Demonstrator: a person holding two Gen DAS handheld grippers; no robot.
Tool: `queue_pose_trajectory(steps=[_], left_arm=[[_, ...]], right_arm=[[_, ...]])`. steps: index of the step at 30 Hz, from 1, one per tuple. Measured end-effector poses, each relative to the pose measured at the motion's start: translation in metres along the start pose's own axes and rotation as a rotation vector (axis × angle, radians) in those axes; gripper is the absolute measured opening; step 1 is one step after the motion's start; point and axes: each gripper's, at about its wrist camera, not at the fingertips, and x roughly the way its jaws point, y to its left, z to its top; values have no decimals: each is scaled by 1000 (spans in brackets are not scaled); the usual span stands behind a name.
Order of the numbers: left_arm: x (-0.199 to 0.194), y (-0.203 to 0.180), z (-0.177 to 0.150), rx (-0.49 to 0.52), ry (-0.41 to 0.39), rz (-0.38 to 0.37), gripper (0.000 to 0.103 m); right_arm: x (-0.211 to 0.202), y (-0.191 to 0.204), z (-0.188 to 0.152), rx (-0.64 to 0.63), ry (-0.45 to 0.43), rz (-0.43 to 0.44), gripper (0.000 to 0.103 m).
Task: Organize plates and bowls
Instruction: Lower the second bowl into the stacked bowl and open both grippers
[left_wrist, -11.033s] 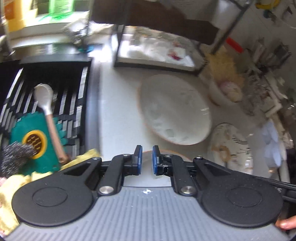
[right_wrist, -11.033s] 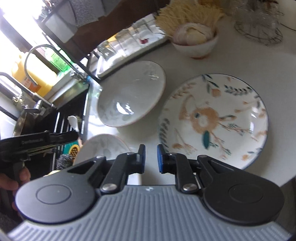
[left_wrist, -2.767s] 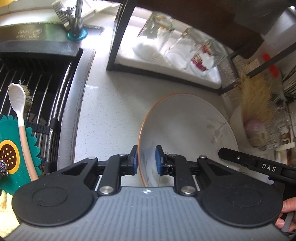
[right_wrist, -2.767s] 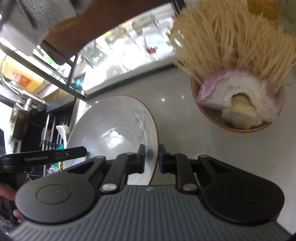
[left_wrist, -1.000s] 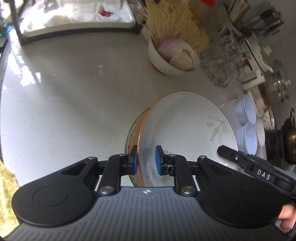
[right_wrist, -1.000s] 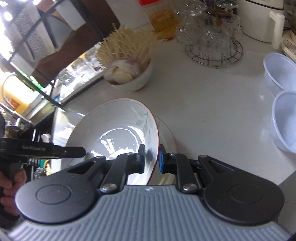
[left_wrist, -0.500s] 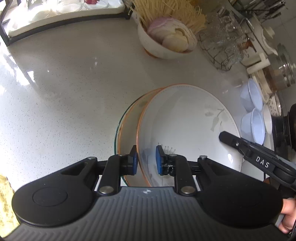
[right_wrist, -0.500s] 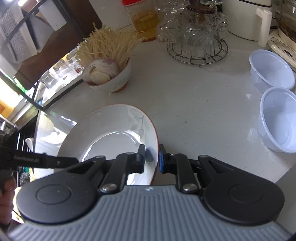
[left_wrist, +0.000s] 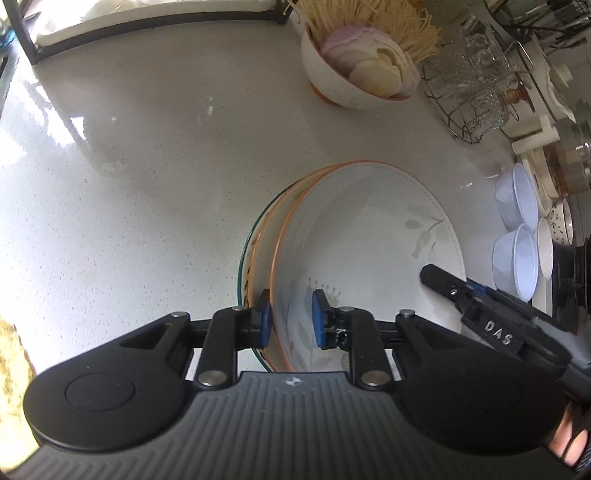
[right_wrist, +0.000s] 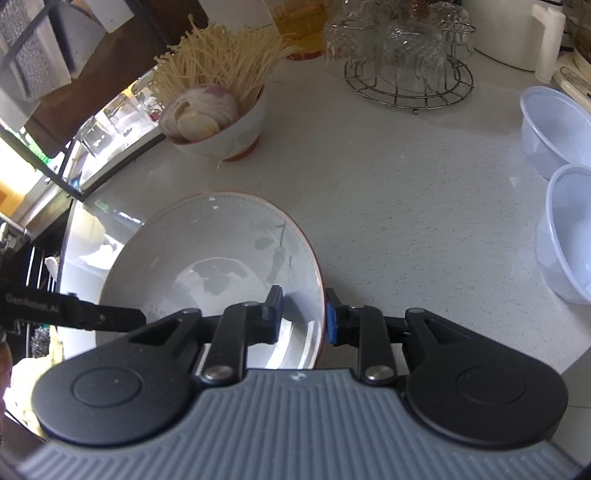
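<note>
A white, orange-rimmed bowl with a faint leaf print (left_wrist: 373, 236) (right_wrist: 221, 258) rests on a patterned plate with a dark-green rim (left_wrist: 246, 258) on the white counter. My left gripper (left_wrist: 289, 319) straddles the bowl's left rim, jaws parted wider than the rim. My right gripper (right_wrist: 303, 314) straddles the opposite rim, jaws also parted. Each gripper's finger shows in the other's view: the right one (left_wrist: 480, 317) and the left one (right_wrist: 74, 314).
A bowl of noodles and onion (left_wrist: 362, 74) (right_wrist: 218, 118) stands behind. A wire rack of glasses (right_wrist: 406, 62) and two pale plastic bowls (right_wrist: 565, 177) (left_wrist: 517, 236) are to the right. A black-framed tray of glasses (left_wrist: 147, 18) sits at the back left.
Both grippers carried the bowl from near the sink to the right and set it on the patterned plate. In the last half second both sets of jaws have spread apart off the rim.
</note>
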Motion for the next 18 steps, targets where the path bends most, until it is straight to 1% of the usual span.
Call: queue_pose_trajectory(steps=[4, 7, 9, 12, 14, 16, 18], left_arm=[[-10, 5, -1, -50, -21, 3, 31], [-18, 1, -4, -47, -42, 19, 35], [-24, -1, -7, -58, -67, 44, 44], [-33, -4, -12, -72, -109, 41, 44], [-37, -10, -14, -81, -131, 71, 44], [-43, -16, -16, -82, -163, 65, 44], [-50, -23, -17, -83, -200, 66, 44]], right_arm=[[4, 4, -1, -46, 11, 8, 27], [4, 3, 1, -67, 9, 22, 27], [5, 2, 1, -87, 0, 35, 28], [4, 6, -2, -138, -24, 25, 29], [4, 5, -3, -145, -28, 33, 29], [1, 2, -2, -143, -40, 36, 28], [-6, 3, -2, -157, -73, 35, 28]])
